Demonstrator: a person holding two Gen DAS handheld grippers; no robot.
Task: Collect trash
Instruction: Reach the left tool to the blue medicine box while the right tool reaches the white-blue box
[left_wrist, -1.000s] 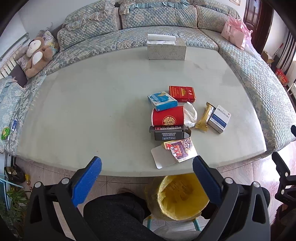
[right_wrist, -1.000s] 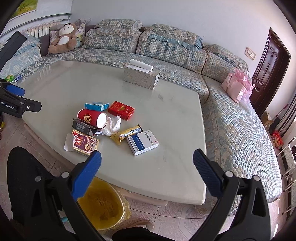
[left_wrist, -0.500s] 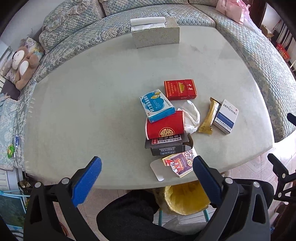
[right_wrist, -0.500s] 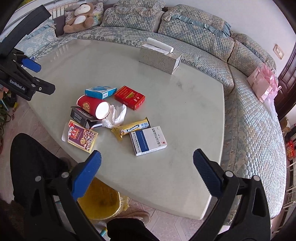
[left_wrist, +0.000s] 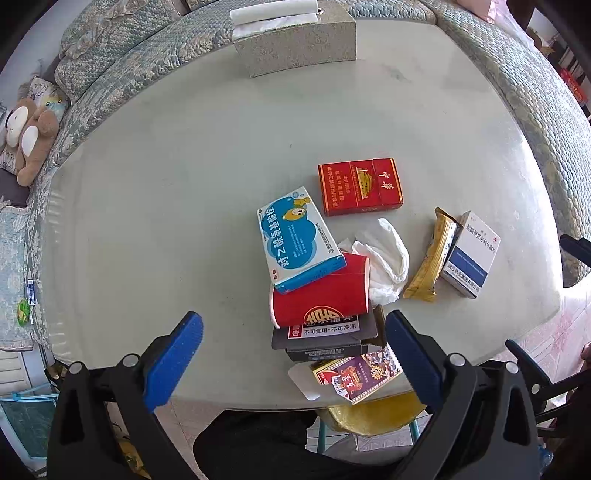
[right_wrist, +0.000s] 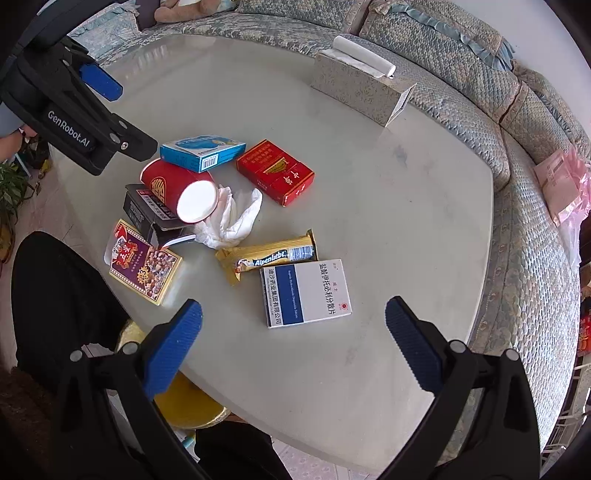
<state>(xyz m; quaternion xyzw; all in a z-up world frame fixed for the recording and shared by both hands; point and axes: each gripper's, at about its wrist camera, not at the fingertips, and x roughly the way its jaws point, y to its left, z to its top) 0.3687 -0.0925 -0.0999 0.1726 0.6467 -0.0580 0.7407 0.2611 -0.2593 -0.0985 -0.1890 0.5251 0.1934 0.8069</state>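
Observation:
Trash lies in a cluster on the pale table (left_wrist: 166, 192): a red paper cup (left_wrist: 321, 295) on its side, a blue medicine box (left_wrist: 295, 240) leaning on it, a dark box (left_wrist: 325, 339) under it, a red cigarette pack (left_wrist: 360, 186), a crumpled white tissue (left_wrist: 384, 254), a gold candy wrapper (left_wrist: 430, 258), a white-and-blue box (left_wrist: 472, 254) and a colourful card pack (left_wrist: 356, 374). My left gripper (left_wrist: 293, 352) is open above the near edge by the cup. My right gripper (right_wrist: 293, 338) is open just short of the white-and-blue box (right_wrist: 304, 293). The cup (right_wrist: 181, 190) and the wrapper (right_wrist: 267, 254) lie beyond.
A bin with a yellow bag (left_wrist: 373, 413) stands under the table's near edge, also in the right wrist view (right_wrist: 184, 402). A tissue box (left_wrist: 295, 40) stands at the far side. A curved sofa (right_wrist: 524, 229) wraps the table. My legs are below the edge.
Both grippers have moved forward and down toward the trash cluster, which looms larger. Both stay open. Nothing on the table has moved.

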